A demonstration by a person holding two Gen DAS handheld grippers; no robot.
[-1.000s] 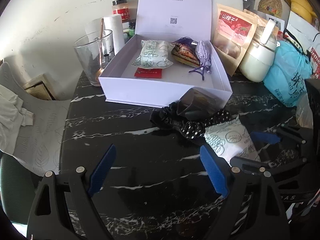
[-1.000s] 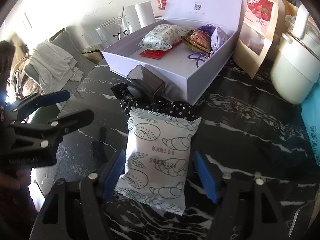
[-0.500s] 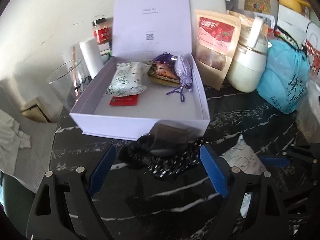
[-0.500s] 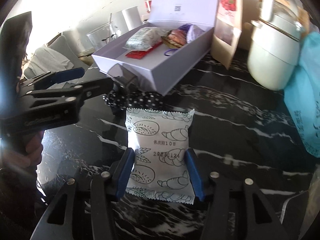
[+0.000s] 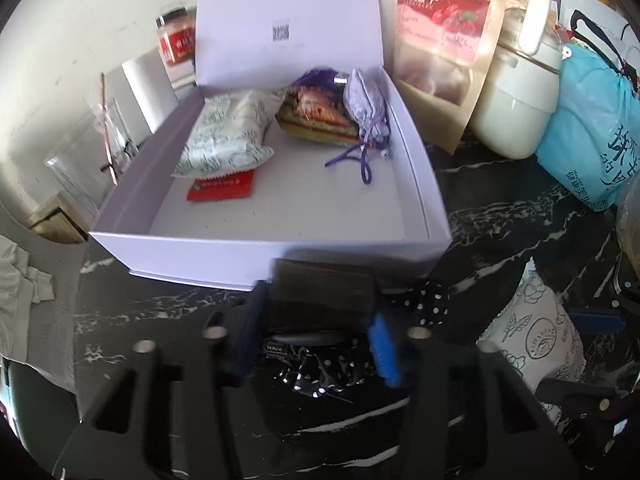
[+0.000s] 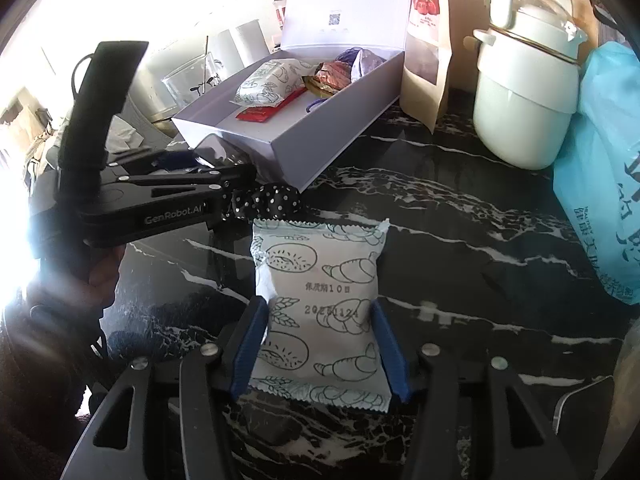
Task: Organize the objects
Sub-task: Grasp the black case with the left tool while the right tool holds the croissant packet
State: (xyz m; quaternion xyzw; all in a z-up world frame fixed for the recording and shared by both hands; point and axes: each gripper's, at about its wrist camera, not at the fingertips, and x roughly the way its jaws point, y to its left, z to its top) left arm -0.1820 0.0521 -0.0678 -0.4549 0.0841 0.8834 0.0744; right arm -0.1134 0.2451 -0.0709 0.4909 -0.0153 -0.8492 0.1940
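The open box [image 5: 280, 248] at 12 o'clock already holds a snack pack, a red sachet, a wrapped cake and a purple pouch. Two things are left outside on the marble table [image 6: 460, 208]. The left gripper [image 5: 316, 332] has just been closing, its jaws now around a dark boxy clip [image 5: 320, 292] on the soft dotted scrunchie [image 5: 432, 308]. The right gripper [image 6: 320, 344] clasps the crinkly white packet [image 6: 320, 292] at 6 o'clock.
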